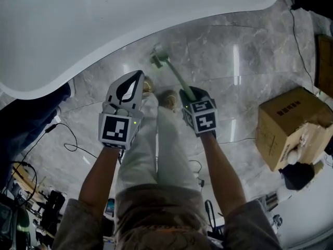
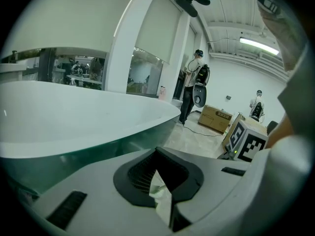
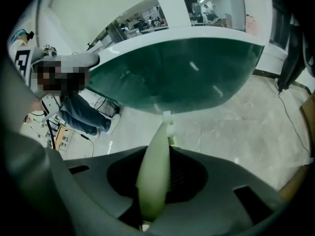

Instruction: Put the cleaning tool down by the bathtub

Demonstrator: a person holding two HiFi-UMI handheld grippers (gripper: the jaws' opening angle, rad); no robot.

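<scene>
The cleaning tool is a brush with a long pale green handle (image 1: 177, 77) and a small head (image 1: 158, 56) that hangs just above the marble floor beside the white bathtub (image 1: 104, 20). My right gripper (image 1: 188, 95) is shut on the handle's near end. In the right gripper view the handle (image 3: 155, 171) runs out between the jaws toward the tub's dark green underside (image 3: 187, 73). My left gripper (image 1: 134, 82) is beside it at the left, jaws together and holding nothing. Its view looks along the bathtub's rim (image 2: 74, 117).
A cardboard box (image 1: 291, 124) stands on the floor at the right. Cables (image 1: 67, 139) trail at the left, and a black cord (image 1: 302, 40) runs at the far right. My own legs and shoes (image 1: 166, 98) are below the grippers. A person in jeans (image 3: 83, 112) stands near the tub.
</scene>
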